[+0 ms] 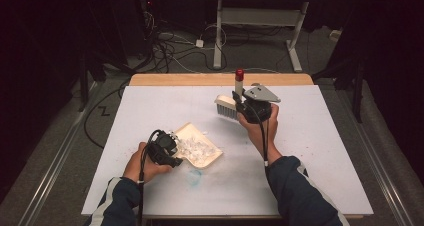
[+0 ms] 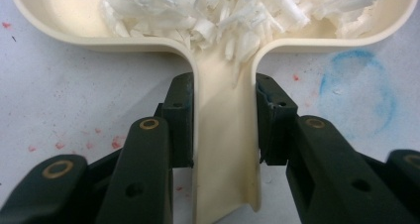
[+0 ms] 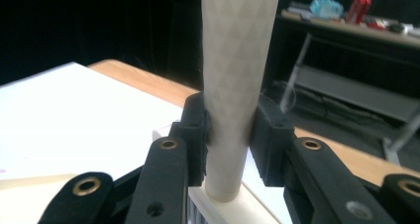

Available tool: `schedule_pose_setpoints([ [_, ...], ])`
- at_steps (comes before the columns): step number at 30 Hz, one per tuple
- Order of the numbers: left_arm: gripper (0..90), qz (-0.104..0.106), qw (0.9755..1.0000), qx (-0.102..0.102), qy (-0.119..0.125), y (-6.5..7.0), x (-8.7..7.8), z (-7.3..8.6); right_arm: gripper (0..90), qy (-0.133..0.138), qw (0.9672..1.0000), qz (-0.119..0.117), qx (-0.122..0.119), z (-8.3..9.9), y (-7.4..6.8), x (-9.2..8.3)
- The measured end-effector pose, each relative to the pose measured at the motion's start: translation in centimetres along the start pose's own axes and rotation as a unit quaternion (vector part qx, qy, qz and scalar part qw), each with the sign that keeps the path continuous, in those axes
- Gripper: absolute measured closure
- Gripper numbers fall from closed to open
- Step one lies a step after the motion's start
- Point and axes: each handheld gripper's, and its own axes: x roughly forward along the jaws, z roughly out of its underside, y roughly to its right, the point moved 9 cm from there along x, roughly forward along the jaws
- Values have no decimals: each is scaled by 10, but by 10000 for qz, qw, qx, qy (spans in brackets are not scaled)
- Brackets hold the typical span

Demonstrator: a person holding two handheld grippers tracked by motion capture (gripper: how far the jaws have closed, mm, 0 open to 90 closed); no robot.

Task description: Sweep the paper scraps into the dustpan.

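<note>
A person at a white counter [image 1: 310, 151] is working a cleanup with two handheld tools: the left claw [image 1: 172, 158] is pinching the narrow handle of a cream dustpan [image 1: 200, 147], its pads [image 2: 179, 116] pressed flat against both sides of the handle [image 2: 225, 144], while the pan is lying on the counter near its middle, loaded with a heap of clear plastic scraps [image 2: 237, 16]. The right claw [image 1: 239, 102] is gripping the pale, textured handle [image 3: 236, 85] of a hand brush [image 1: 227, 106], which is standing upright with its red cap at the top and its bristle head hanging off the surface, well apart from the pan on the far right side. Both tools are looking like light, rigid plastic; the smooth pan handle is likely slippery, so a hold low on the neck seems wise, and the loose, featherweight scraps are apt to spill if the pan is tilting.
</note>
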Motion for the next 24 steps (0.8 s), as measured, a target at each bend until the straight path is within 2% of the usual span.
schedule_pose_setpoints([
  [3,632,-18,10000,37,-9,0,0,0,715,-125,9999,50,23,10,0,9],
  [5,632,-29,10000,44,-10,0,0,0,716,-116,9999,-25,63,12,-2,11],
  [8,632,-20,10000,39,-4,0,0,0,715,-104,9998,-182,-4,12,-12,9],
  [11,632,-19,10000,38,-6,0,0,0,713,-110,9993,-306,-187,16,-29,2],
  [13,632,-29,10000,36,-10,0,0,0,710,-110,9986,-475,-219,20,-42,-5],
  [15,632,-44,10000,23,-3,0,1,0,710,-97,9976,-588,-355,22,-55,-13],
  [16,632,-41,10000,1,-8,1,0,0,710,-96,9959,-803,-399,23,-69,-21],
  [17,632,-48,10000,1,-12,1,1,-1,710,-96,9959,-803,-399,23,-69,-21],
  [18,632,-60,10000,0,-13,1,1,-1,710,-83,9955,-845,-410,23,-75,-25],
  [20,632,-56,10000,9,-31,1,1,-1,711,-49,9931,-1092,-415,22,-88,-32],
  [21,632,-57,10000,10,-35,1,1,-1,713,-38,9908,-1266,-482,20,-99,-39],
  [22,632,-66,10000,28,-40,1,1,-1,713,-38,9908,-1266,-482,20,-99,-39],
  [23,632,-68,10000,32,-47,1,1,-1,715,-21,9882,-1480,-386,16,-105,-46],
  [24,632,-77,10000,34,-48,1,1,-1,715,-21,9882,-1480,-386,16,-105,-46],
])
